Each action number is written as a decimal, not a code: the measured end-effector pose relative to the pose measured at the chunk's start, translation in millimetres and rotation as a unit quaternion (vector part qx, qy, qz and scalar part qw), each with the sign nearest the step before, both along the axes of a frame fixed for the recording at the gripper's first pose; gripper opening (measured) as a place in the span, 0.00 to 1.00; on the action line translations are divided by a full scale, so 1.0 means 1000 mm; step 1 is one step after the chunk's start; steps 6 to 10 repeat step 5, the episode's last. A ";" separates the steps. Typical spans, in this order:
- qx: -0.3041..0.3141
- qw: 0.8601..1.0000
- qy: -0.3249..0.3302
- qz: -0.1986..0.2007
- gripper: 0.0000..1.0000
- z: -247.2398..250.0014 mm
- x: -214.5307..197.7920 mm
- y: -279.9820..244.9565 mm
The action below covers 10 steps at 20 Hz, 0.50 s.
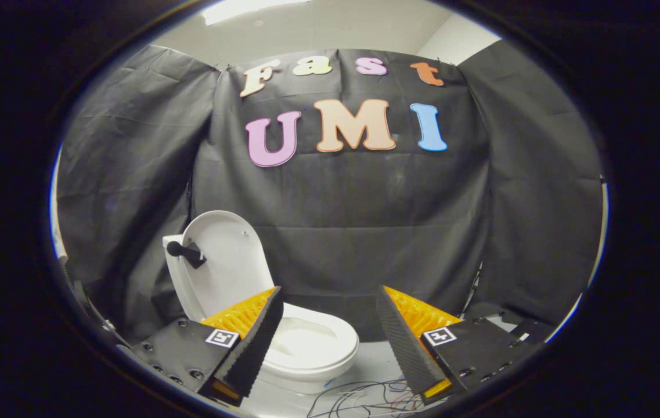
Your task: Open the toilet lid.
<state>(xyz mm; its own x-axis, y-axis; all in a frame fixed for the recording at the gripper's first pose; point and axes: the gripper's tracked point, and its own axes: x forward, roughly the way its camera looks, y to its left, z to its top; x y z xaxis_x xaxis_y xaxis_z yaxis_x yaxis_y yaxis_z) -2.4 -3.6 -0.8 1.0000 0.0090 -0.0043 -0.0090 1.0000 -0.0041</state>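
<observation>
A white toilet [312, 348] stands on the floor ahead, partly behind my left finger. Its lid [226, 261] is raised upright and leans back against the cistern side, with a dark handle knob [181, 251] sticking out near its left edge. The bowl and seat rim lie uncovered below it. My gripper [330, 316] is open, its two fingers spread wide with nothing between them. The toilet sits beyond the fingers, a little left of the gap, and the fingers touch nothing.
Black cloth [364, 220] walls the booth behind and to both sides of the toilet. Loose thin wires [364, 397] lie on the pale floor just ahead of the fingers, right of the bowl. A dark object stands at the right, behind the right finger.
</observation>
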 end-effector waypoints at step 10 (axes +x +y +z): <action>0.000 1.000 0.000 0.000 0.99 -0.001 -0.001 0.001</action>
